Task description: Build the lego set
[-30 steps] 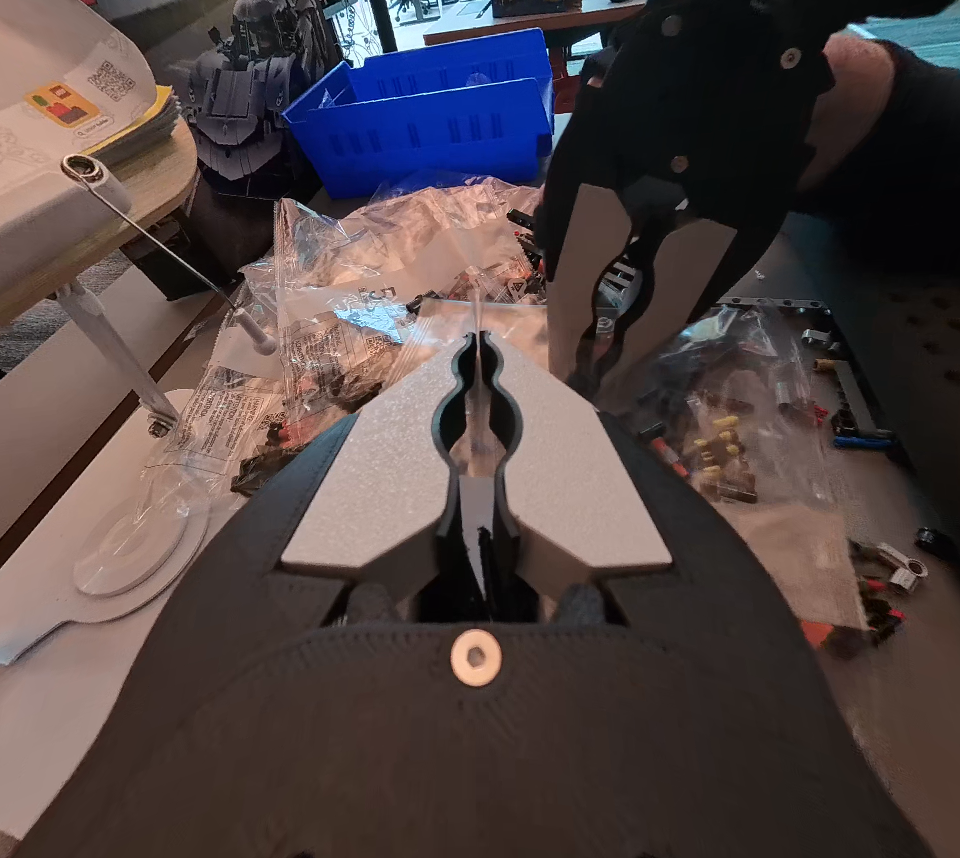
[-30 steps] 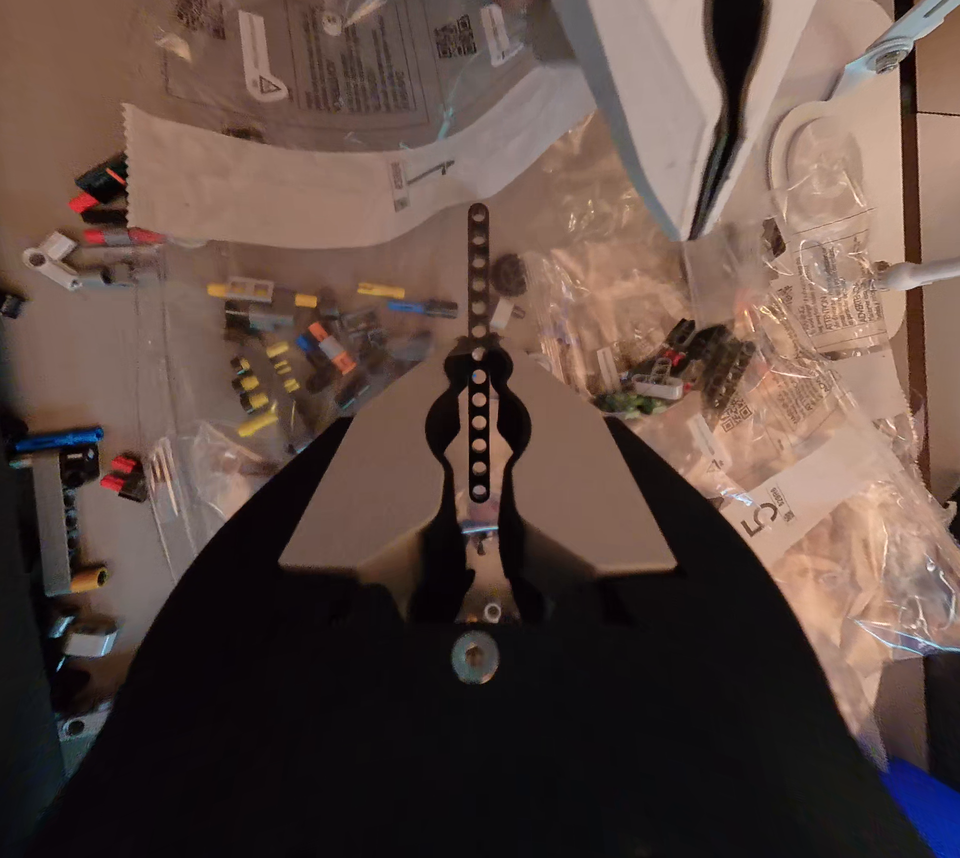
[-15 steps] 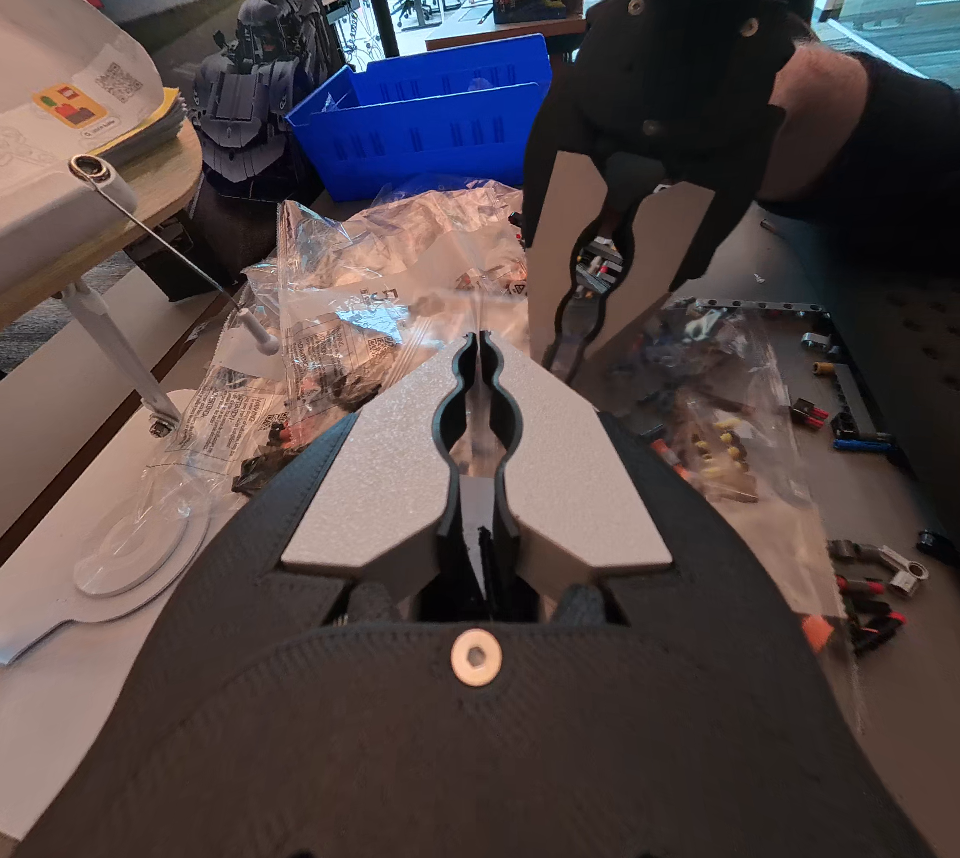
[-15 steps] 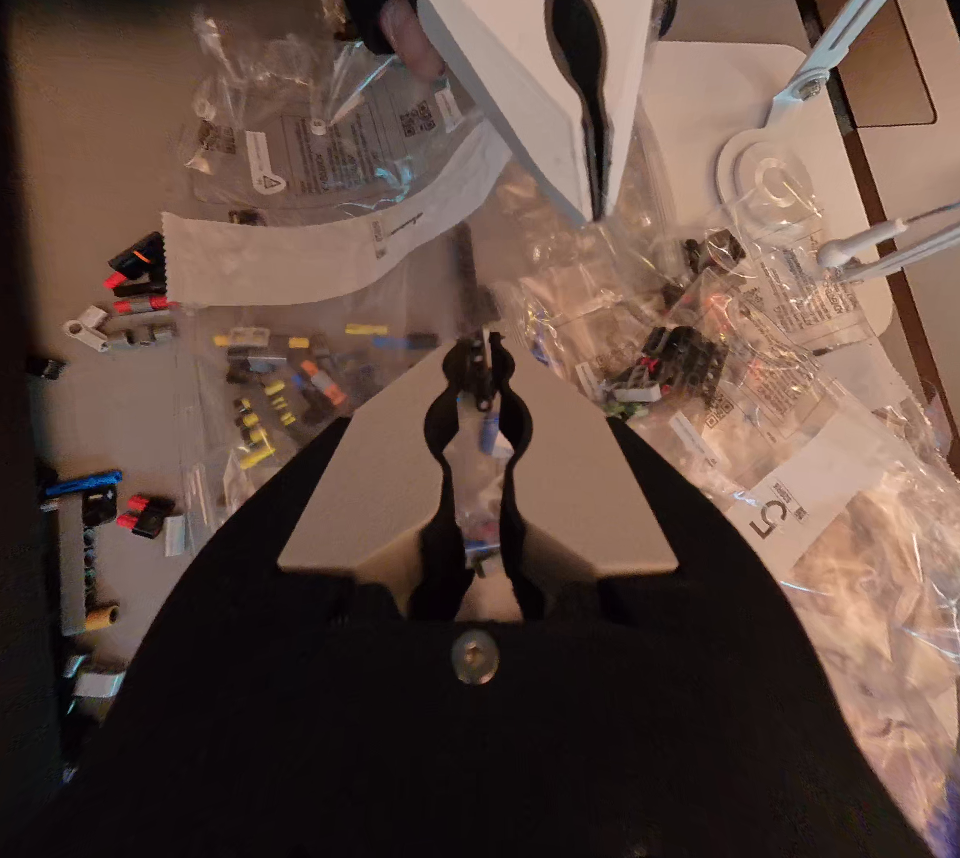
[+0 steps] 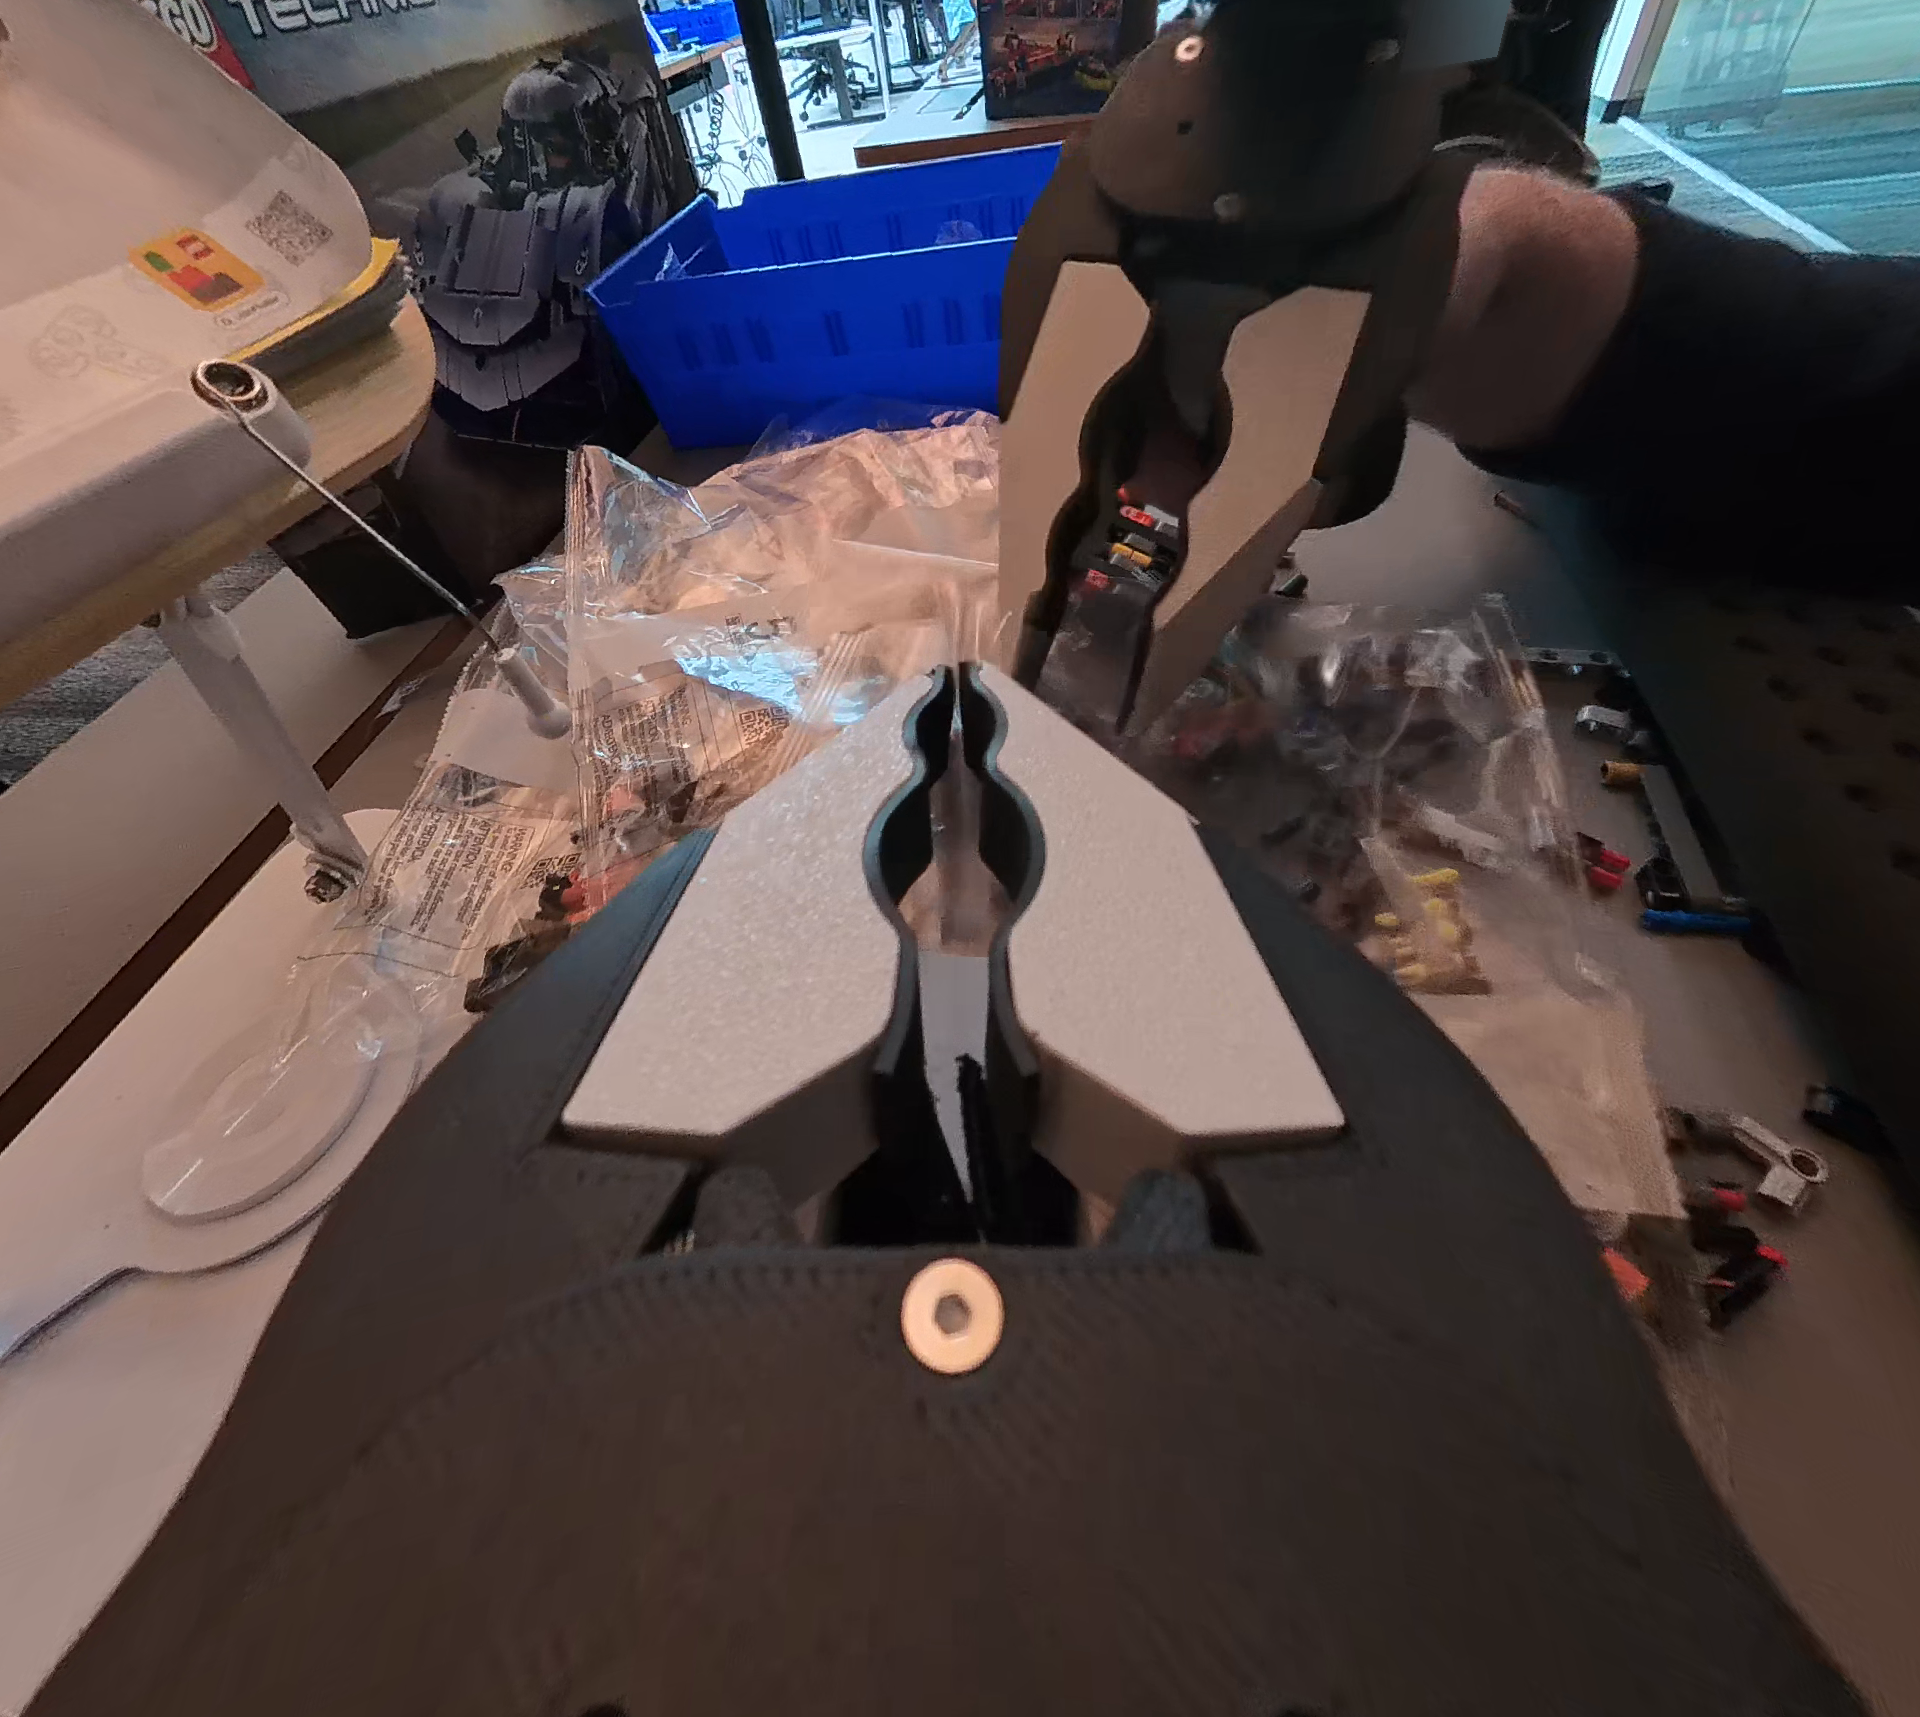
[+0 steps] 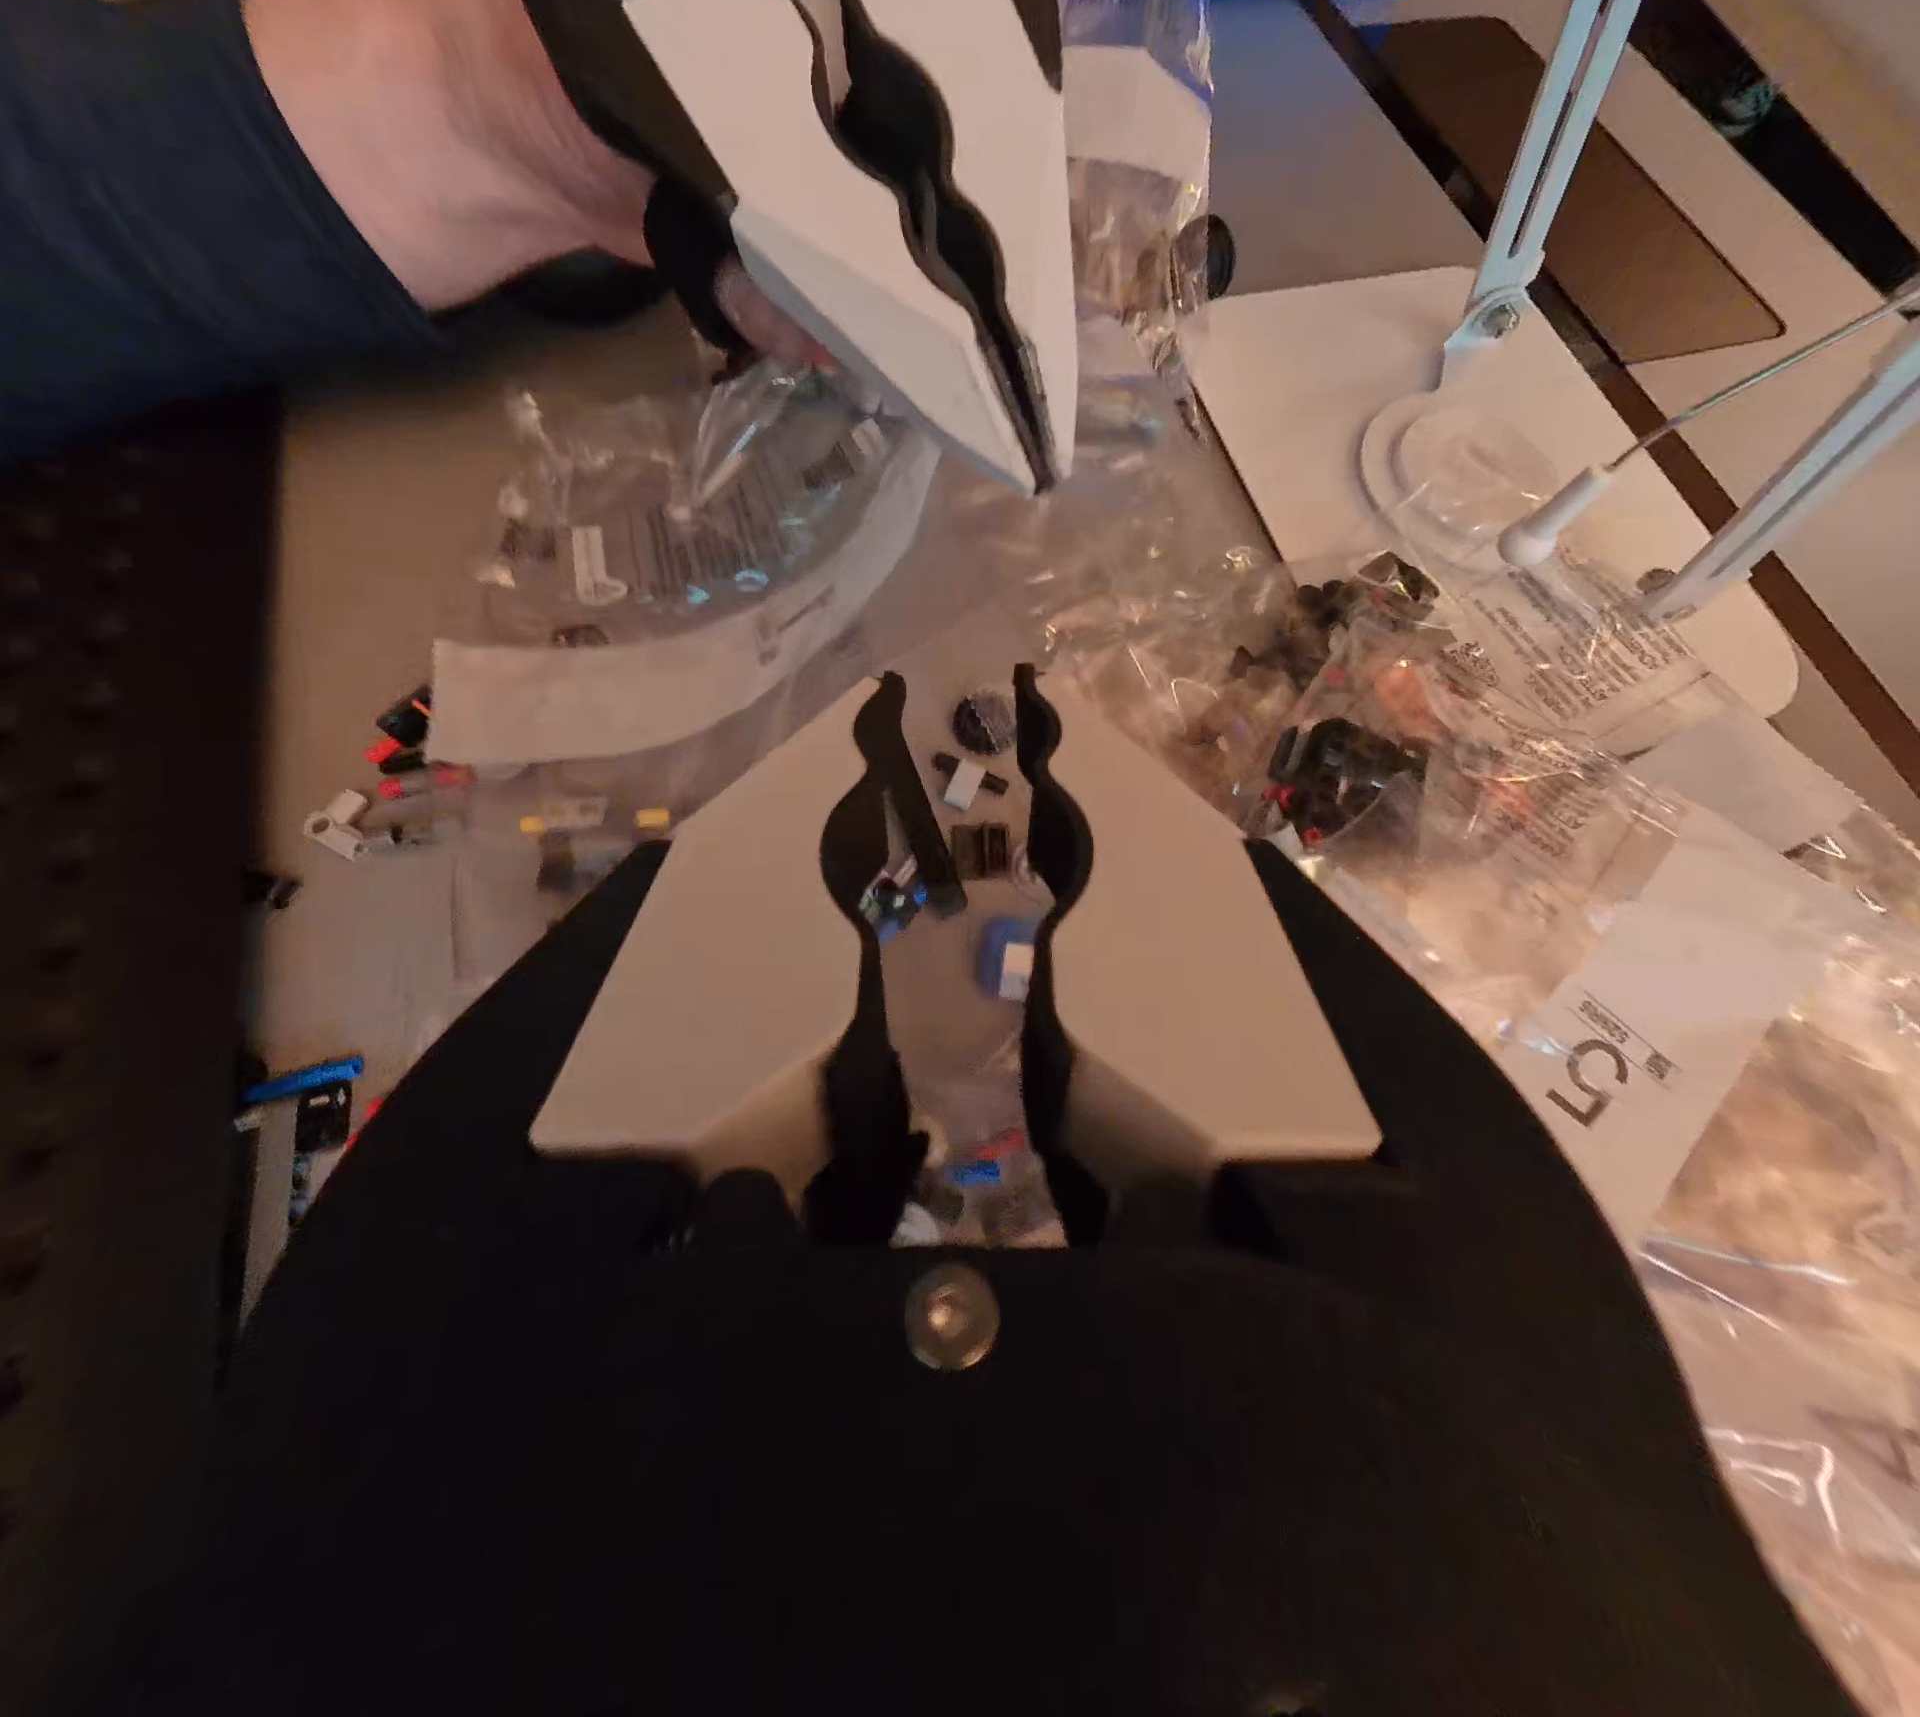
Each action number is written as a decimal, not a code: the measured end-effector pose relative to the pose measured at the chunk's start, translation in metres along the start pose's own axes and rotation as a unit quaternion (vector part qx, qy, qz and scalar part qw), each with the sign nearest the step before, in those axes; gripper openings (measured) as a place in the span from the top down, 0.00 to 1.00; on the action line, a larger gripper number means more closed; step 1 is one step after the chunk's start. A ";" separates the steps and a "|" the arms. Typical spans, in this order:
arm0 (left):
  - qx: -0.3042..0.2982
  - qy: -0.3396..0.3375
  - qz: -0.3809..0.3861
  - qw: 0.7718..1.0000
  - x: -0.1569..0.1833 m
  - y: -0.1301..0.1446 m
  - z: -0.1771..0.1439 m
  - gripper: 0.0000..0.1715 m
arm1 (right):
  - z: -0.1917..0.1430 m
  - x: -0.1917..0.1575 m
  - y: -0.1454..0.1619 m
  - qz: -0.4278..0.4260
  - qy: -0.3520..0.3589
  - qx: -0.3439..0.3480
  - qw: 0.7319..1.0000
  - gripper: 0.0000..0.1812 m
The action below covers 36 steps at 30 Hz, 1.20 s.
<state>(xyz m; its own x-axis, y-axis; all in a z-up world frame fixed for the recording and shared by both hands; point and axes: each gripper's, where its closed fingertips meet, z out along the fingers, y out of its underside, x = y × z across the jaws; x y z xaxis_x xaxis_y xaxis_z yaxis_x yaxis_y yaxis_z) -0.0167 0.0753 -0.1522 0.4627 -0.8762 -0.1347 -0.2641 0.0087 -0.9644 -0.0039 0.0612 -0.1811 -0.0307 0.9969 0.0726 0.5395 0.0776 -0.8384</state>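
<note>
My left gripper [image 5: 958,682] is shut on the edge of a clear plastic bag [image 5: 1455,836] that holds small yellow, black and red lego pieces. It also shows in the right wrist view [image 6: 1039,467], tips pinched on the film of that bag [image 6: 644,524]. My right gripper [image 6: 956,685] is open and empty, hovering over the bag. A long black holed beam [image 6: 920,836] lies below it between the fingers, beside small blue and grey pieces. In the left wrist view the right gripper [image 5: 1081,696] hangs just beyond my left tips.
Several sealed parts bags [image 6: 1610,1044] pile to the side. Loose pieces [image 5: 1766,1168] lie on the dark mat. A blue bin [image 5: 810,317] and the set box [image 5: 416,36] stand behind. A white booklet stand [image 5: 249,1137] sits at the left. Left and right tips are no more than a few centimetres apart.
My right gripper was shut on the black beam; it has opened, let the beam go and risen. My left gripper stays shut on the bag, which has lifted and shifted.
</note>
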 end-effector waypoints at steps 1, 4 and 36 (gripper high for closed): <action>0.002 0.001 0.000 1.000 0.000 -0.001 0.000 1.00 | 0.000 0.001 -0.001 0.003 0.001 0.006 1.000 0.90; 0.005 0.004 0.001 1.000 0.002 -0.002 0.000 1.00 | 0.001 0.000 -0.005 0.006 -0.005 0.021 1.000 0.97; 0.034 0.012 0.000 0.999 0.005 -0.014 -0.005 1.00 | -0.023 0.003 -0.026 0.071 -0.057 0.120 0.989 0.99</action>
<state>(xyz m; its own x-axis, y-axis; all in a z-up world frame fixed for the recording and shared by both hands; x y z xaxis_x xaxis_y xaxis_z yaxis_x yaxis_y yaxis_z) -0.0145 0.0683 -0.1381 0.4413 -0.8878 -0.1308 -0.2055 0.0419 -0.9778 0.0015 0.0617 -0.1472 -0.0712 0.9918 -0.1060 0.3301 -0.0768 -0.9408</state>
